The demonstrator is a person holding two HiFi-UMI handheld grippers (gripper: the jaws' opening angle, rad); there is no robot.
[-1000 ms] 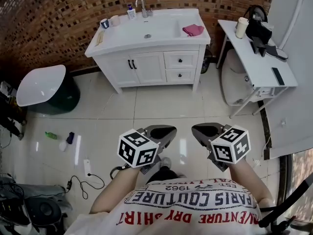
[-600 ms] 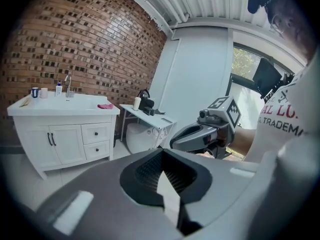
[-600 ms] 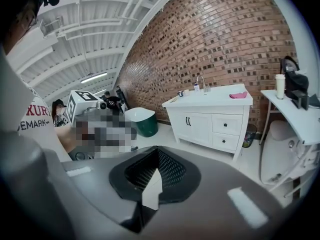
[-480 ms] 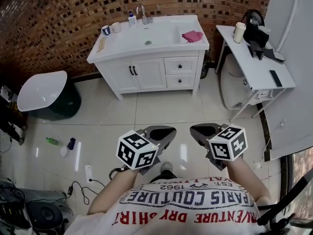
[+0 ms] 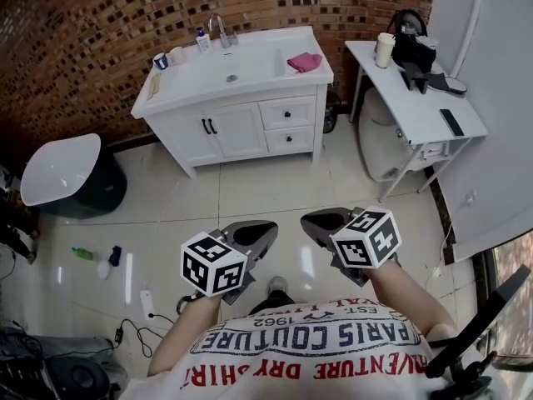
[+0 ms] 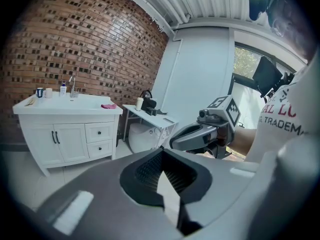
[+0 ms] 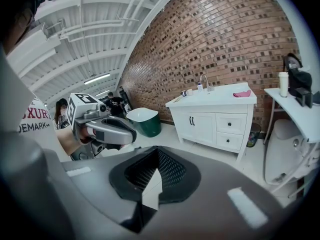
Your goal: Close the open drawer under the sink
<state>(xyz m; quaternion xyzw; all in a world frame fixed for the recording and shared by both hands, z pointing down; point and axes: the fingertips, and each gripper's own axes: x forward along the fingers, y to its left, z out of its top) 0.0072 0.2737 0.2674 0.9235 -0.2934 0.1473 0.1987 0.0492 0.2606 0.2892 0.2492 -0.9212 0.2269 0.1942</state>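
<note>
Since half a second ago the white cabinet (image 5: pixel 225 127) has slid leftward in the head view, and both grippers sit a little lower. The left gripper (image 5: pixel 260 232) and right gripper (image 5: pixel 316 222) hang close to the person's chest, well apart from the cabinet on the far side of the tiled floor. Under the sink (image 5: pixel 250 61), right of the doors, the upper drawer (image 5: pixel 287 112) and lower drawer (image 5: pixel 289 138) both look flush from above. I cannot tell which is open, or whether the push is already done. If it is not, the whole approach is left.

In the left gripper view the jaws are together with nothing between them. A window (image 6: pixel 245 64) shows at far right, unseen from the head.

The right gripper view shows jaws likewise closed and empty. It meets the drawer fronts face-on, and they seem level with the frame.
</note>
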